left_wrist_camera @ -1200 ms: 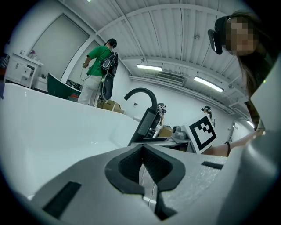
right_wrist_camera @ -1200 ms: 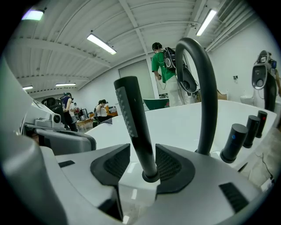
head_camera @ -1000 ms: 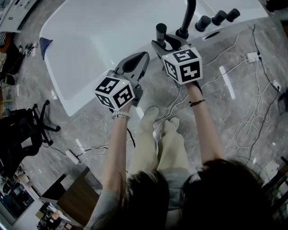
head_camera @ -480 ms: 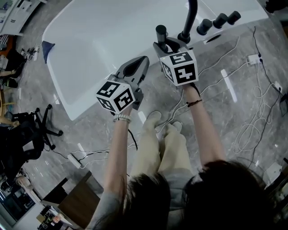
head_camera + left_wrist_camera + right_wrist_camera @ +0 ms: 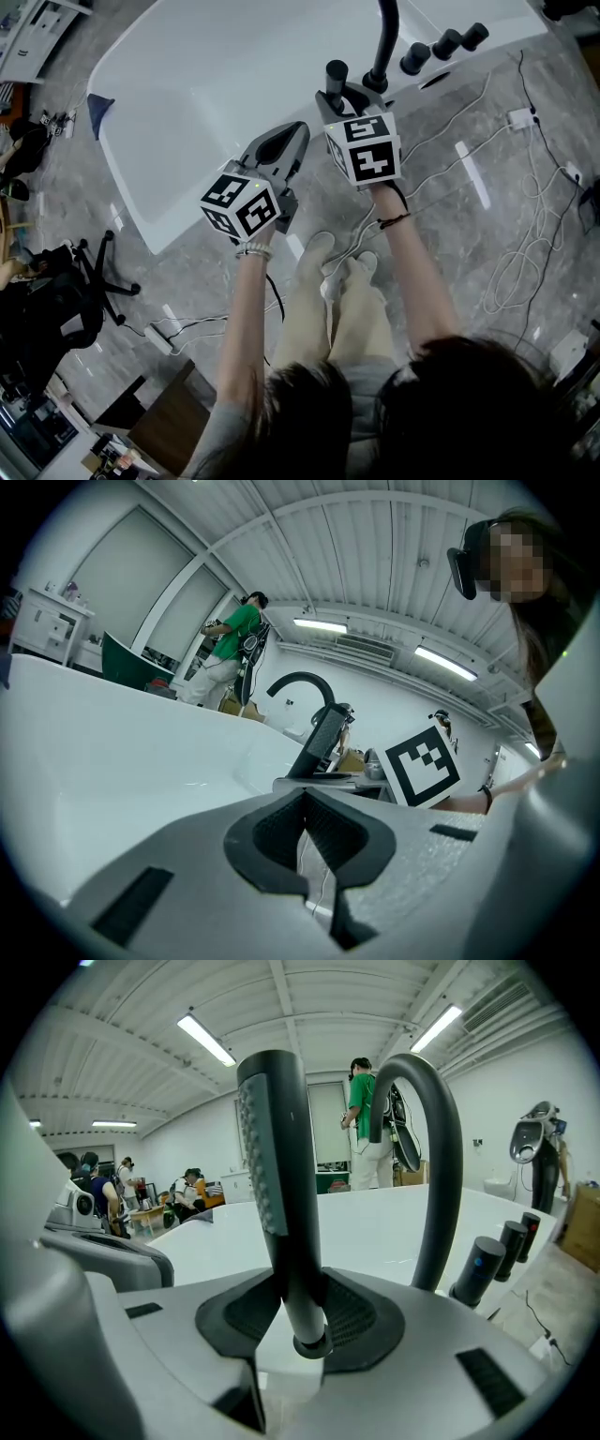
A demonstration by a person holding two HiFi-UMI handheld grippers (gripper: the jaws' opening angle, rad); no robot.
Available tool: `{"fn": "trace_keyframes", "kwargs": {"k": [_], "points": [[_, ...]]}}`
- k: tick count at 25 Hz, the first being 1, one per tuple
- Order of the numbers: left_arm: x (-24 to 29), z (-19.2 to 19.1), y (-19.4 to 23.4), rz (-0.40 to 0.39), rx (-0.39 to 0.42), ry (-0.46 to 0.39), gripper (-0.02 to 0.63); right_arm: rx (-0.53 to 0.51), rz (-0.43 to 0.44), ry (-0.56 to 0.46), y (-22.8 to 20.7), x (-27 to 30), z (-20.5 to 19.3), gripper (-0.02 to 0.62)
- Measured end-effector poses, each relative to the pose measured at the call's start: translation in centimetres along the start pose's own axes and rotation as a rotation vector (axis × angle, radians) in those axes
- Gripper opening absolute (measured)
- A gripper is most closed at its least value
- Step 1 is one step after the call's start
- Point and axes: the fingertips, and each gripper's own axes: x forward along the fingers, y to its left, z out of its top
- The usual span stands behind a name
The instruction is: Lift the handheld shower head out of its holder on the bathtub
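The dark grey handheld shower head [image 5: 281, 1176] stands upright in its holder [image 5: 312, 1342] on the white bathtub's rim [image 5: 309, 56]. In the head view the shower head [image 5: 336, 71] rises just beyond my right gripper [image 5: 343, 97]. My right gripper [image 5: 298, 1312] has its handle between the jaws, which are closing, with the pads close on both sides. My left gripper [image 5: 289, 133] hovers over the tub's near edge to the left, and in the left gripper view that gripper [image 5: 305, 803] is shut and holds nothing.
A curved black faucet spout [image 5: 441, 1147] rises right of the shower head, with three black knobs [image 5: 441, 44] beyond it. Cables and a power strip [image 5: 521, 118] lie on the grey floor to the right. An office chair [image 5: 66, 281] stands at the left.
The right gripper has edged closer around the shower head's handle and tipped slightly. The left gripper has stayed where it was.
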Motion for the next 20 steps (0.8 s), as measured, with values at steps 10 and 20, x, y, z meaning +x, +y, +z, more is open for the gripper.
{"fn": "trace_keyframes", "kwargs": {"k": [10,20], "points": [[-1.6,3.3,-2.8,0.01,0.008,-0.028,0.005,-0.041,0.002,0.005,0.9,-4.0,2.7,0.132],[-3.3,7.3,-6.4,-0.001,0.027,-0.05,0.005,-0.063,-0.003,-0.032,1.4,-9.2,7.5,0.132]]}}
